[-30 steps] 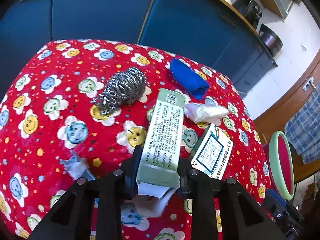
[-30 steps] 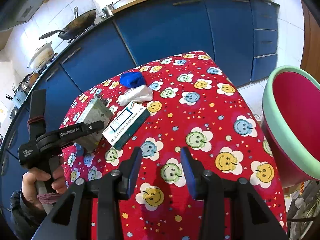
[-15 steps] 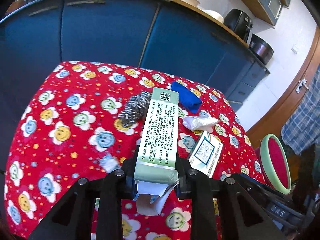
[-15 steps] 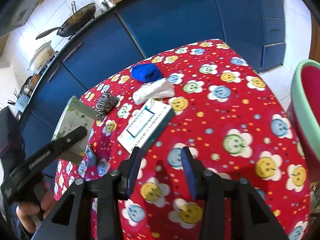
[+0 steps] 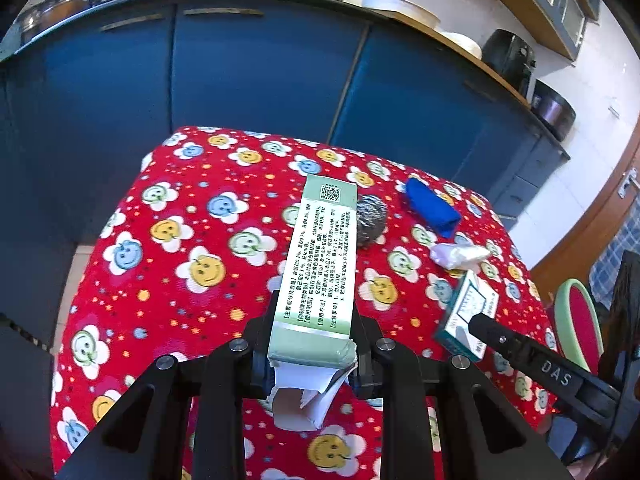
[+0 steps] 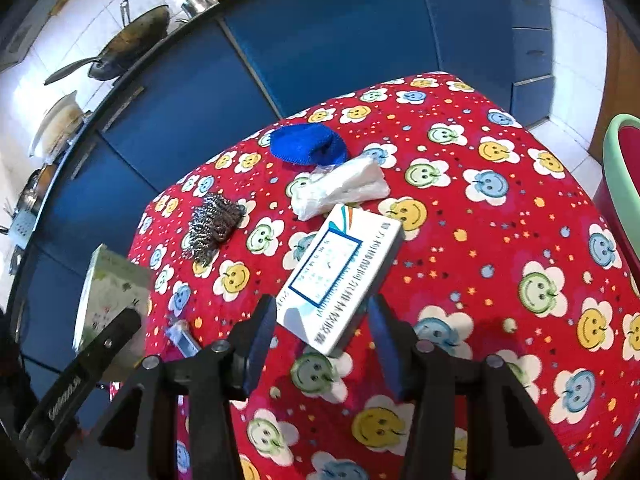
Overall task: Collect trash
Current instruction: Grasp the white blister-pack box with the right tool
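Holding: left gripper (image 5: 312,350) clamps long green printed carton (image 5: 320,264), frame centre, lifted. Right gripper (image 6: 322,332), jaws wide, straddles white-and-blue flat box (image 6: 340,276), ungrasped. Crumpled white plastic wrapper (image 6: 340,190) remains; green-rimmed red basin (image 6: 620,184), right edge.

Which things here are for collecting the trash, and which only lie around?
For the job:
- green box, held in left gripper
- white box, between open right gripper fingers
- crumpled plastic
- basin

Lying about:
- steel scourer
- blue cloth
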The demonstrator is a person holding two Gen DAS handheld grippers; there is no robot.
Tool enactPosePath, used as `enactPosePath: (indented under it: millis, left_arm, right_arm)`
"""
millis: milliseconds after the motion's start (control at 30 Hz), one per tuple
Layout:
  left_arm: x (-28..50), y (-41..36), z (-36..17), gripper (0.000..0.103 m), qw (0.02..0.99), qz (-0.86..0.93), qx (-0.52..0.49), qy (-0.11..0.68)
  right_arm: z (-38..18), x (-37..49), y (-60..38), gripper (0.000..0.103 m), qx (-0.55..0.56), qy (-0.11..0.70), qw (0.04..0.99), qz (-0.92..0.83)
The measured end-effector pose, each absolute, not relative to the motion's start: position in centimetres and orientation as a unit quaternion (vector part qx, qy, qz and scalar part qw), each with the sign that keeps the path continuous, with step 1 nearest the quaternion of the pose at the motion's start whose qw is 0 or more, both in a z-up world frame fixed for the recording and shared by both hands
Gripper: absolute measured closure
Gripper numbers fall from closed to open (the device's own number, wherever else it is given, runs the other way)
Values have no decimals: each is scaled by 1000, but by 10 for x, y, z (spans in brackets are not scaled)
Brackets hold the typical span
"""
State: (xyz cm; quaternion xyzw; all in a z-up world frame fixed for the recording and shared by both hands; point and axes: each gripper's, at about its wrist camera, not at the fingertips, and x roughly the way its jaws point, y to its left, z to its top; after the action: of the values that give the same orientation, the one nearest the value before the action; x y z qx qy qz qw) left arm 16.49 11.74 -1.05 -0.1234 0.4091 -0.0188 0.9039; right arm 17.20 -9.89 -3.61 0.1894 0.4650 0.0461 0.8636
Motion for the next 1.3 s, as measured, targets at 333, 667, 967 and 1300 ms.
enactPosePath:
  millis: [333, 667, 967, 1300]
  left_arm:
    - [163, 126, -16, 77, 903, -13, -139, 407]
    - [162, 123, -16, 77, 903, -18, -143, 405]
    - [162, 115, -16, 77, 903, -27, -136, 408]
    - [154, 77, -4, 77, 907, -65, -109, 402]
  right_arm:
    - [-40, 193, -72, 44, 154, 467, 871, 2]
    - [-55, 210, -63, 38, 130, 480, 867, -16]
    - [-54, 197, -73, 41, 135, 483, 865, 5]
    - [-37, 152, -111, 42, 160, 452, 876, 45]
